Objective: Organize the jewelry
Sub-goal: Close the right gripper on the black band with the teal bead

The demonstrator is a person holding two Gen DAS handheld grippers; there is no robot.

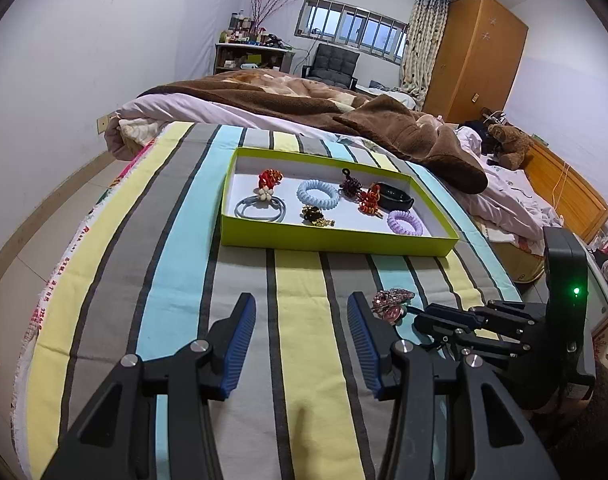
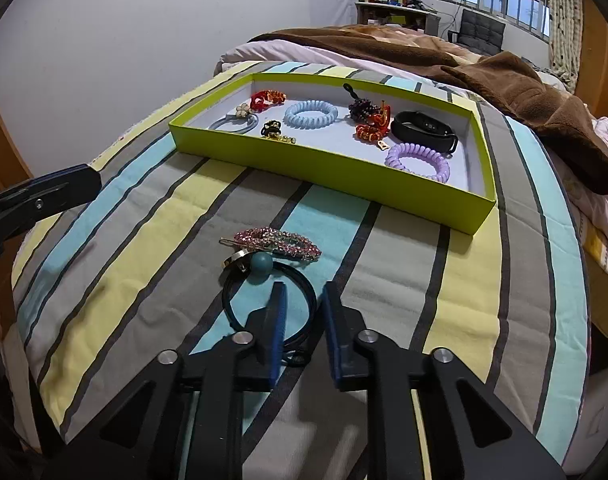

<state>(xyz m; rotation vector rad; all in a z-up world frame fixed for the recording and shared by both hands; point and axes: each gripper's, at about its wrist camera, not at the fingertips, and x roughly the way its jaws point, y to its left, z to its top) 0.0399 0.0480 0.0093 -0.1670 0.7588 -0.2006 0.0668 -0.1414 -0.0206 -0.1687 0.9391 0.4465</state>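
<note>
A green tray [image 1: 336,242] [image 2: 324,178] lies on the striped bedspread and holds several hair ties, charms and a black band [image 2: 424,130]. In front of it lie a pink rhinestone hair clip [image 2: 279,242] [image 1: 394,302] and a black hair tie with a teal bead [image 2: 259,272]. My right gripper [image 2: 304,296] [image 1: 432,316] is open, its fingers straddling the black tie's cord on the bed. My left gripper [image 1: 299,308] is open and empty above the bedspread, left of the clip; one of its fingertips [image 2: 75,180] shows in the right wrist view.
A brown blanket [image 1: 384,120] and pale bedding lie bunched behind the tray. A teddy bear [image 1: 510,142] sits at the right by the wooden bed frame. The bed's edge drops to the floor at the left. A wardrobe [image 1: 476,60] stands at the far wall.
</note>
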